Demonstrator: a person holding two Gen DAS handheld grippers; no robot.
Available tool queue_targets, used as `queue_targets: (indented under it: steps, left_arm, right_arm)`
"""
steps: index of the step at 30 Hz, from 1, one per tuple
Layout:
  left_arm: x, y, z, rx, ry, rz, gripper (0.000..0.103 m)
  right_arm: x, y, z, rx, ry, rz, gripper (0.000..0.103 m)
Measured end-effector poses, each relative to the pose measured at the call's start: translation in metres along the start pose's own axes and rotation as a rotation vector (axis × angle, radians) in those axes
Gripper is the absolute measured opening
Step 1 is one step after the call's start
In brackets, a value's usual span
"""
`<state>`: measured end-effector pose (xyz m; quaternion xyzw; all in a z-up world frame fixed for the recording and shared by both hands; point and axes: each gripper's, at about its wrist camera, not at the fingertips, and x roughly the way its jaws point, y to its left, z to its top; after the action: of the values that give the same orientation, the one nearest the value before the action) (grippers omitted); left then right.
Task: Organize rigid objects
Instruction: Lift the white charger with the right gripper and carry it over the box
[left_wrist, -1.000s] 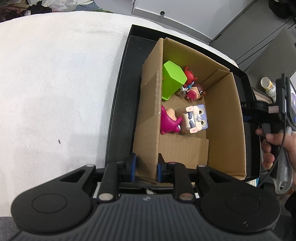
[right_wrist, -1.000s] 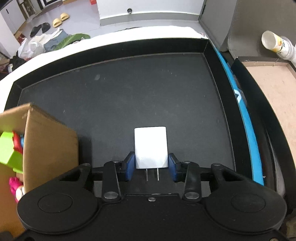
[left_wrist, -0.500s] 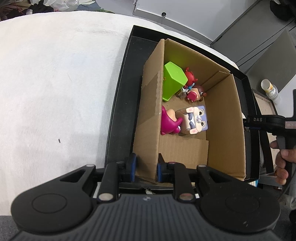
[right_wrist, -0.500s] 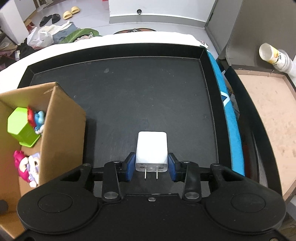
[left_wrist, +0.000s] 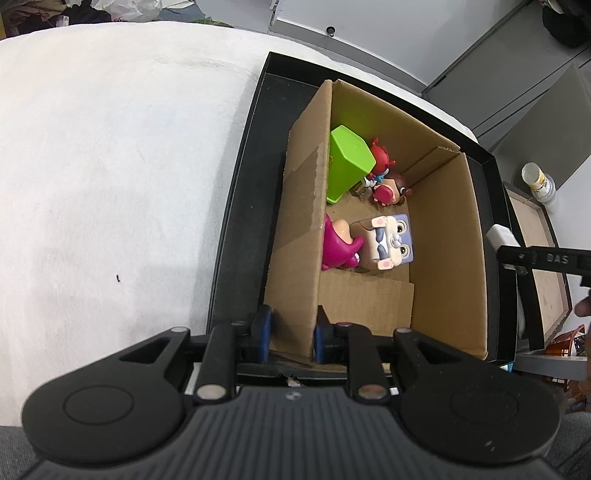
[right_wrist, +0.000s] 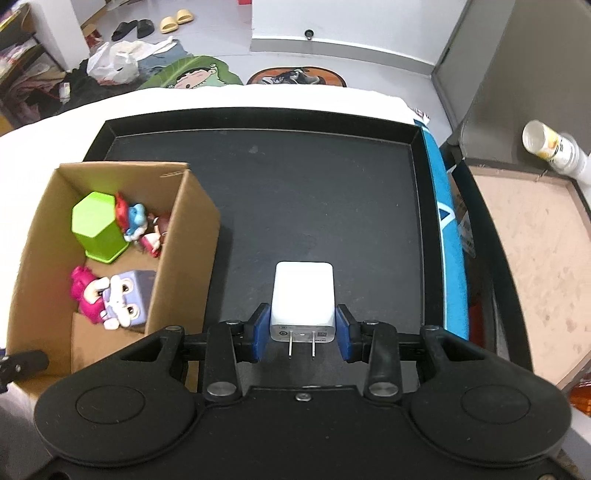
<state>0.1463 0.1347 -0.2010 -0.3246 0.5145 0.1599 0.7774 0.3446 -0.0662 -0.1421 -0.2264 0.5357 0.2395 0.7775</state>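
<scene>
White charger (right_wrist: 302, 299) sits clamped in the right hand-held gripper (right_wrist: 302, 332) — left hand-held gripper (left_wrist: 291, 338) pinches the cardboard box (left_wrist: 443, 258) wall.

Left tool (left_wrist: 291, 338) clamps a cardboard wall — right tool (right_wrist: 302, 332) pinches a white block, prongs toward the camera.

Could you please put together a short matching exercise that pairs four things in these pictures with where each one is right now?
Things:
1. white charger
2. green hexagonal block
3. cardboard box
4. left gripper

Places or states:
A. stands on the black tray
B. clamped on the near wall of the box
C. inside the box, at its far end
D. held between the fingers of the right gripper, prongs pointing back at the camera

Pairs: 1-D, 2-C, 3-A, 4-B
</scene>
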Motion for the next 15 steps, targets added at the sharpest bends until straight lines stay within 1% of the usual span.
queue_targets:
  steps: [10,15]
  left_arm:
    - [0.002,-0.001,-0.001,-0.003,0.001,-0.012,0.021]
    - [0.003,-0.001,-0.002,-0.004,0.002,-0.019,0.021]
  right_arm:
    - [-0.034,0.019,0.001,-0.06,-0.036,0.009,0.036]
    - [-0.052,0.032,0.006,-0.07,-0.06,0.044,0.036]
